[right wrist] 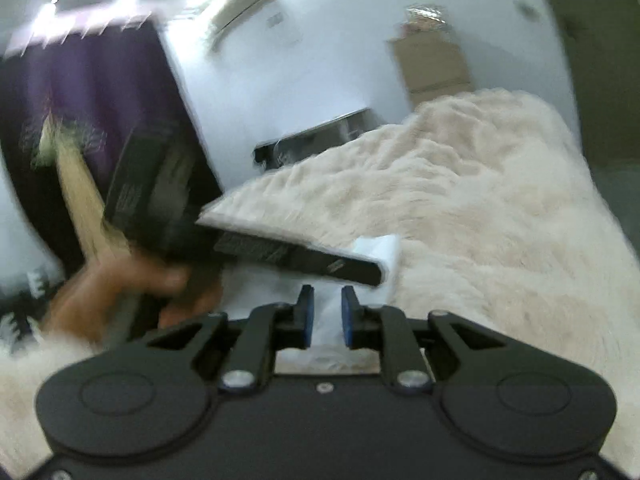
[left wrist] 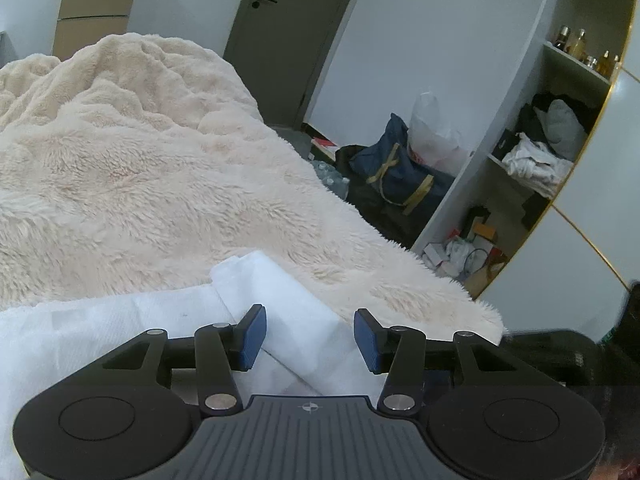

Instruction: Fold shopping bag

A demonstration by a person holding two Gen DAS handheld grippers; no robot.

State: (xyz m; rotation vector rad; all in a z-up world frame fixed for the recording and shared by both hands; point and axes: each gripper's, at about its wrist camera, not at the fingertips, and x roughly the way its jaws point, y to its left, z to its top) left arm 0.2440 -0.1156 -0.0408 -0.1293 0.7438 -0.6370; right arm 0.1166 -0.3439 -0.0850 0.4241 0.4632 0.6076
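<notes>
A white shopping bag lies partly folded on a fluffy cream blanket. My left gripper is open just above the bag's folded flap, its blue pads on either side of it. In the blurred right wrist view my right gripper has a narrow gap between its pads with white bag material between them. The bag's far edge shows beyond. The other gripper's black body and the hand holding it cross in front.
The blanket's edge drops off at the right, next to a dark blue duffel bag, a white plastic bag and open shelves with clothes and clutter. A grey door stands behind. A purple curtain hangs at the left.
</notes>
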